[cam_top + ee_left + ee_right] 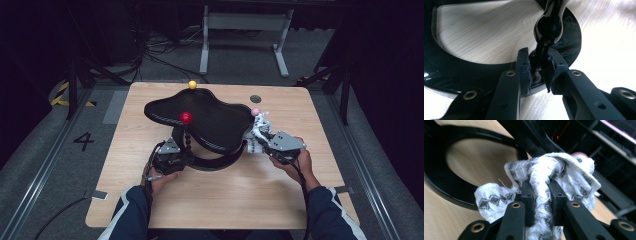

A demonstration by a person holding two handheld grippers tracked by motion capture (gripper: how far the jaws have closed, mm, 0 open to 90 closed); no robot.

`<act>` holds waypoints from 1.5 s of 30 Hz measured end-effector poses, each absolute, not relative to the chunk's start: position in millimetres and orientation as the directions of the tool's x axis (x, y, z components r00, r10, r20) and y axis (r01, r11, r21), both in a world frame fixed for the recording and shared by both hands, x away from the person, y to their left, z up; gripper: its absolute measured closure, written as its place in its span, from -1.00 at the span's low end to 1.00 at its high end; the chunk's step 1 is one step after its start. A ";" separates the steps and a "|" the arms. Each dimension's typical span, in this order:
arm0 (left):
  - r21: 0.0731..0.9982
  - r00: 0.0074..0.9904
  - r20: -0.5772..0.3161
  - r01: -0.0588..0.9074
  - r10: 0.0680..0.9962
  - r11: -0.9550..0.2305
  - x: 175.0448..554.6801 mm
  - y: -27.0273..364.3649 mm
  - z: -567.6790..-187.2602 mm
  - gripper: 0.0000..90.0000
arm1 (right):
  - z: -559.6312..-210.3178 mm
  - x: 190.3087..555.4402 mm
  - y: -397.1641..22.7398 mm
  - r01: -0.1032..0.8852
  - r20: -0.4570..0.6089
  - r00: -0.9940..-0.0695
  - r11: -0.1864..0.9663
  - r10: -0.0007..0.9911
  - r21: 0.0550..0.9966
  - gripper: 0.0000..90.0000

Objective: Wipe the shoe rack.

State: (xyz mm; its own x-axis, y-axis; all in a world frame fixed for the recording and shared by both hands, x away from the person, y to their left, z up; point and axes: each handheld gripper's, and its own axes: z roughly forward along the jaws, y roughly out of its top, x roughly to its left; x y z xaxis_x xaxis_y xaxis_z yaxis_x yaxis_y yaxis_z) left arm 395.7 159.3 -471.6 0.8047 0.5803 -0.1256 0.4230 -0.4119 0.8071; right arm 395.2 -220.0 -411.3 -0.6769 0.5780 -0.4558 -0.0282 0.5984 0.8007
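A black wavy tray point(210, 120) stands on a beaded post point(188, 141) above a black ring base point(215, 162) on the wooden table point(220, 200). A red ball point(186, 117), a yellow ball point(192, 84) and a pink ball point(255, 111) sit around the tray. My left gripper point(182, 155) is shut on the post, low down near the base; in the left gripper view its pads point(524, 67) squeeze the glossy post point(547, 27). My right gripper point(255, 142) is shut on a white patterned cloth point(544, 170) at the tray's right edge, beside the pink ball point(579, 154).
A dark round grommet point(255, 98) sits in the table behind the tray. Beyond the table stand a white desk frame point(245, 25) and loose cables on the grey floor. Bare wood stretches along the near edge between the person's forearms.
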 end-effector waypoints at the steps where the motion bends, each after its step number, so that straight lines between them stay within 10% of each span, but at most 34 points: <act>1: 0.807 0.805 -0.126 0.423 0.580 -0.412 395.7 159.3 -471.6 0.66 | -411.3 395.2 -220.0 -0.028 -0.456 -0.677 0.598 0.578 0.801 0.72; 21: 0.799 0.807 -0.117 0.423 0.580 -0.428 396.6 161.1 -470.2 0.66 | -373.7 330.2 -191.4 -0.292 -0.554 -0.725 0.547 0.409 0.785 0.71; 45: 0.805 0.806 -0.135 0.429 0.577 -0.410 396.9 160.8 -471.7 0.66 | -413.6 402.8 -214.4 -0.008 -0.465 -0.669 0.620 0.579 0.784 0.70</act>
